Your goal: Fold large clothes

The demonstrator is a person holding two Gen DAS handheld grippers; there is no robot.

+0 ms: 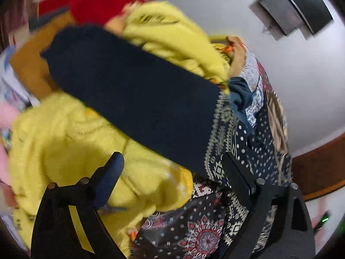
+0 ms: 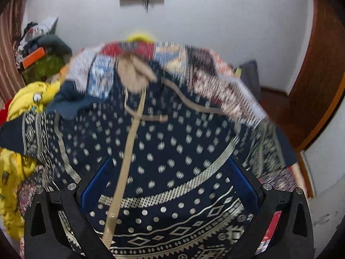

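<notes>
A large navy garment [image 2: 172, 146] with white dots, zigzag bands and a beige drawstring [image 2: 129, 151] lies spread on a bed. My right gripper [image 2: 170, 183] hangs just above it, open, blue pads [image 2: 97, 185] wide apart with the cloth beneath them. In the left wrist view the garment's plain navy sleeve [image 1: 133, 99] crosses a heap of yellow knitwear [image 1: 64, 142]. My left gripper [image 1: 172, 172] is open over the yellow cloth and the patterned navy hem [image 1: 248, 151]; I see nothing pinched between its fingers. Both views are blurred.
More clothes are piled behind: a red garment [image 1: 97, 6] and a second yellow one [image 2: 28, 99]. A patchwork bedspread [image 2: 204, 69] covers the far end of the bed. Clutter [image 2: 43, 51] sits at the left wall, a brown door [image 2: 319, 86] on the right.
</notes>
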